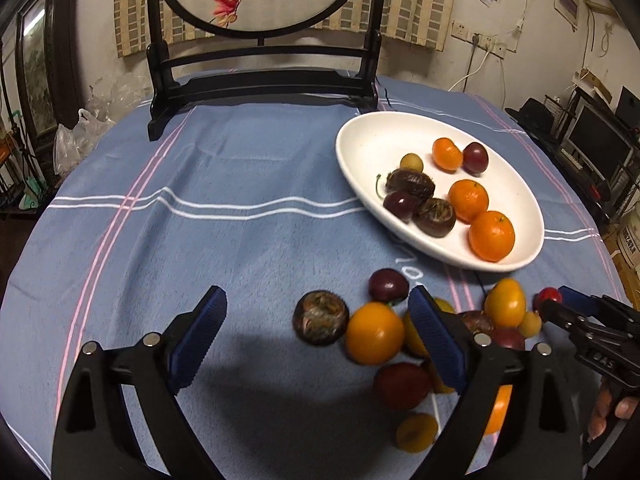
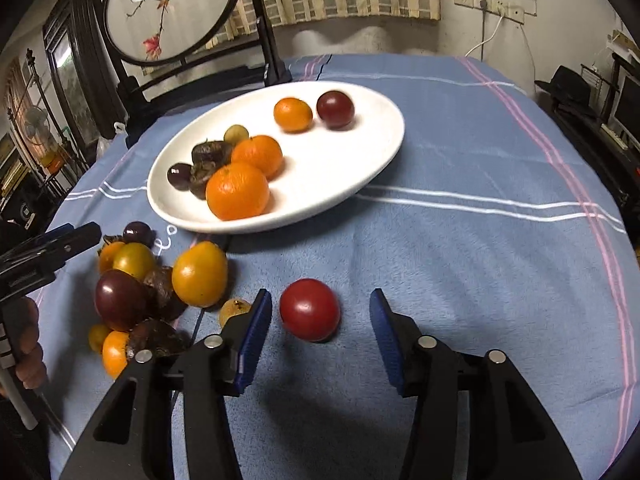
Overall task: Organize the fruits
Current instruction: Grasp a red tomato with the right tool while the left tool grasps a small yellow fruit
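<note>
A white oval plate (image 1: 360, 148) (image 2: 360, 160) holds several oranges, dark plums and brown fruits. A pile of loose fruit lies on the blue cloth in front of it, including an orange (image 1: 374, 333), a brown fruit (image 1: 320, 317) and a yellow-orange fruit (image 2: 199, 274). My left gripper (image 1: 316, 336) is open above the brown fruit and orange. My right gripper (image 2: 320, 324) is open with a red round fruit (image 2: 310, 309) between its fingers, not touching them. The right gripper also shows in the left wrist view (image 1: 560, 304), beside the same red fruit (image 1: 547, 295).
A dark wooden stand with a round painted screen (image 1: 260, 80) stands at the table's back. A plastic bag (image 1: 80, 136) sits at the far left edge. Shelves, a monitor and cables line the right wall.
</note>
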Demonstrator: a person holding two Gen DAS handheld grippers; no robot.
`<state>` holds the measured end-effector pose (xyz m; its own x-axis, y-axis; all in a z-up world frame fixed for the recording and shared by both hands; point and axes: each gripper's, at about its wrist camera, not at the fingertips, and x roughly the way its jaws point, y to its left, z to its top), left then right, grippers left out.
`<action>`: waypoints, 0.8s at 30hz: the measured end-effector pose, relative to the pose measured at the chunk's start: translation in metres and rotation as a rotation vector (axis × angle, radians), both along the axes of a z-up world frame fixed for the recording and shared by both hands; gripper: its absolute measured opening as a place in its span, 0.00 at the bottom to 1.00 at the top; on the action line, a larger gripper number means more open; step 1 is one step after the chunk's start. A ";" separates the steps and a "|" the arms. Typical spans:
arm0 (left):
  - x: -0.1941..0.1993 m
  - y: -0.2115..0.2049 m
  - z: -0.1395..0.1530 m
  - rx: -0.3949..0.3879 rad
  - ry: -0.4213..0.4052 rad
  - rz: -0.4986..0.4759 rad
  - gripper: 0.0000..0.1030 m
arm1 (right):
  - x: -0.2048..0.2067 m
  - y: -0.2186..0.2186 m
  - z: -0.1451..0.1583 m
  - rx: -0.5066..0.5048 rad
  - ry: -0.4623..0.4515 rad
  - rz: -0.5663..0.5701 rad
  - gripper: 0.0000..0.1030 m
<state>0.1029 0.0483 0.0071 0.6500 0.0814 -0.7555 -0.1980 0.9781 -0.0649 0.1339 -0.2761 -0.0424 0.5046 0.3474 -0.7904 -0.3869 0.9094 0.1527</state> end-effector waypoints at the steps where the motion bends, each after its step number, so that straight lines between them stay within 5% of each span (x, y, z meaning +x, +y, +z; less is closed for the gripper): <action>1: -0.001 0.000 -0.001 -0.003 0.002 -0.002 0.87 | 0.000 0.003 -0.004 -0.013 0.009 0.008 0.46; 3: -0.003 -0.001 -0.002 -0.006 0.012 -0.012 0.87 | -0.004 0.010 -0.005 -0.056 -0.022 0.030 0.30; 18: -0.031 -0.036 -0.016 0.066 0.085 -0.222 0.87 | -0.002 -0.010 0.008 0.030 -0.038 -0.011 0.29; 24: -0.036 -0.046 -0.026 0.049 0.124 -0.285 0.68 | -0.002 -0.008 0.007 0.029 -0.033 -0.008 0.30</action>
<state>0.0674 0.0020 -0.0193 0.5548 -0.0529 -0.8303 0.0812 0.9967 -0.0092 0.1319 -0.2844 -0.0351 0.5331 0.3657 -0.7629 -0.3848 0.9079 0.1663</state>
